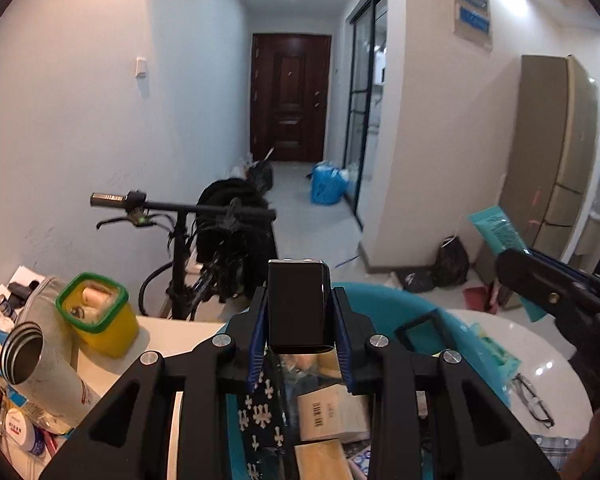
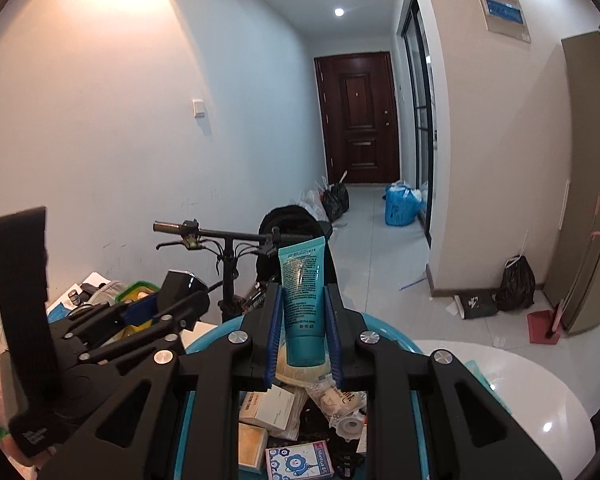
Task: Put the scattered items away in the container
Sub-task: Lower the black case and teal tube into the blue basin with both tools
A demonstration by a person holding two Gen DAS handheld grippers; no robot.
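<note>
Right wrist: boxes in teal basin.

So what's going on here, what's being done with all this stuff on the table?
A person is tidying clutter into a teal basin with two tools. The left hand-held gripper is shut on a black box, and the right hand-held gripper is shut on a teal tube. Both hang above the basin, which already holds boxes and packets. A yellow tub remains on the table.

Teal tube in right gripper (above teal basin)
</note>
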